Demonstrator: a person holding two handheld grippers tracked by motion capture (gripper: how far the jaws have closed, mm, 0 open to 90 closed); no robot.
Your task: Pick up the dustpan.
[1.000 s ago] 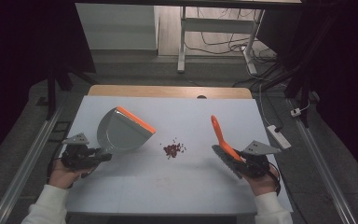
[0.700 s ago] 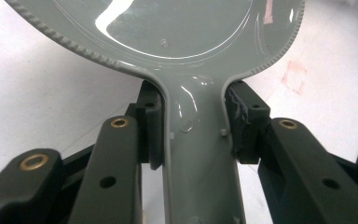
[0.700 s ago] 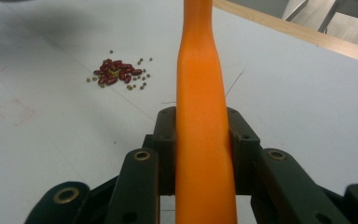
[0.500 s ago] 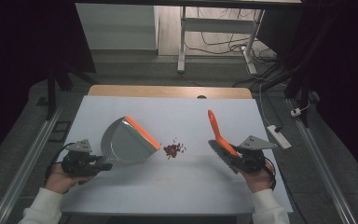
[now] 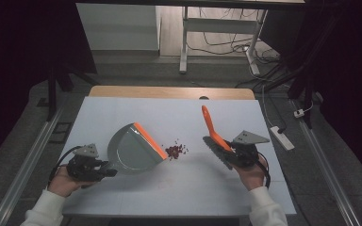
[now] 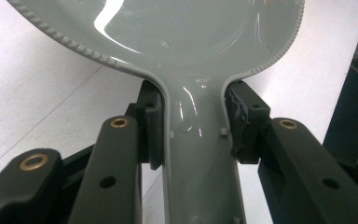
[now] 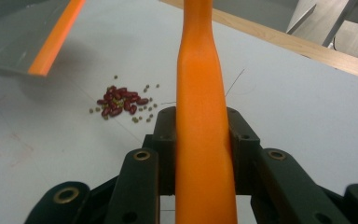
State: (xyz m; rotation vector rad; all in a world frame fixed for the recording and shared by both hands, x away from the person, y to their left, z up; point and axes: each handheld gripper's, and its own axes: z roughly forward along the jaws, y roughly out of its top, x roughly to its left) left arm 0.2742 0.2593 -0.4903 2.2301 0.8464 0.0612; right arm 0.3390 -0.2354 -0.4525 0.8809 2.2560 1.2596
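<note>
Left gripper [image 5: 107, 172] clamps the handle of a grey plastic dustpan with orange lip [image 5: 133, 149]; right gripper [image 5: 226, 151] pinches an orange-handled brush [image 5: 213, 129] beside red beans [image 5: 175, 150].

Table [image 5: 122, 113] lit, surroundings dark (glare on dustpan [image 6: 168, 28]).

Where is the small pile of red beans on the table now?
In the high view the beans lie mid-table, just right of the dustpan and its orange lip, left of the brush.

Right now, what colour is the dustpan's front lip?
Orange, on a grey dustpan; clearest in the high view.
</note>
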